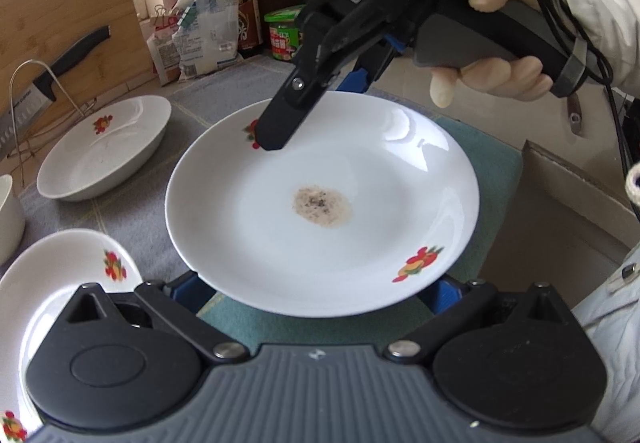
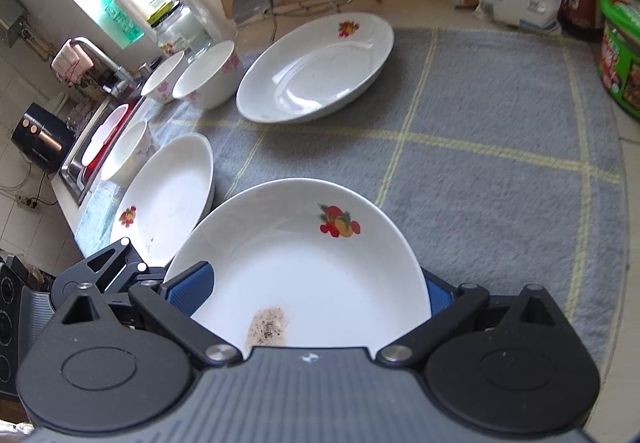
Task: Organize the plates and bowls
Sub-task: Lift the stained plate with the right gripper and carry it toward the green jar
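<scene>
Left wrist view: my left gripper and right gripper pinch the stained plate at six and twelve o'clock, level above the grey mat, sharing its weight.

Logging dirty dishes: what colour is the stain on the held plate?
Brownish tan with dark specks, on the white plate; clearest in the left wrist view.
</scene>
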### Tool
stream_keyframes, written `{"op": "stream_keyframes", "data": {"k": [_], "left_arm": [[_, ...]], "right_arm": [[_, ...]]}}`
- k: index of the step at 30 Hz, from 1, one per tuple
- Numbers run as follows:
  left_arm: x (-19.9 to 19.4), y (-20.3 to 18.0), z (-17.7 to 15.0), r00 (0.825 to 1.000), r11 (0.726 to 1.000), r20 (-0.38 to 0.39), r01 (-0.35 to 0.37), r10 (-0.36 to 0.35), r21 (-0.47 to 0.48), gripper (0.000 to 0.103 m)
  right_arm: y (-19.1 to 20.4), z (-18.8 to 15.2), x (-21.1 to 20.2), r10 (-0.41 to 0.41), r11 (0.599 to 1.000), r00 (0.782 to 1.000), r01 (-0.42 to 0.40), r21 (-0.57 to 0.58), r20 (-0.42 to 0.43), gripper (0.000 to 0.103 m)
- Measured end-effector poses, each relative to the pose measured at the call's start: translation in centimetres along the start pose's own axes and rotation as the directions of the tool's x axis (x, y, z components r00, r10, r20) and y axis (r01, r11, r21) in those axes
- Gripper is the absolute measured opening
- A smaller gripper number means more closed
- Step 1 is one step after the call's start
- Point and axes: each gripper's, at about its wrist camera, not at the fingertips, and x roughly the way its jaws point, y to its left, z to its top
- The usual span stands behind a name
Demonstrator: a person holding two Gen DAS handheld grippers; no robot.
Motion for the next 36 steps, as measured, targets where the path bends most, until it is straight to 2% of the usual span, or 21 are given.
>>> {"op": "stream_keyframes", "data": {"k": [11, 19, 36], "left_arm": [[3.3, 1.6, 3.7, 0.999, 1.0, 0.033, 0.01, -0.01, 0.002, 0.103], [6.1, 1.9, 5.8, 0.999, 1.0, 0.037, 0.013, -0.012, -0.021, 0.103], [10.1, 2.5, 7.8, 1.0, 1.0, 0.02, -0.006, 0.006, -0.02, 0.103]], "right_arm": [[-3.9, 2.0, -2.3, -0.047, 0.999, 0.997, 0.045, 0.027, 0.065, 0.103], [-6.9, 3.6, -2.7, -0.055, 0.998, 0.995, 0.052, 0.037, 0.079, 0.103], [-11.7, 5.5, -1.7, -0.071, 0.996, 0.994, 0.066, 0.058, 0.084, 0.103]]}}
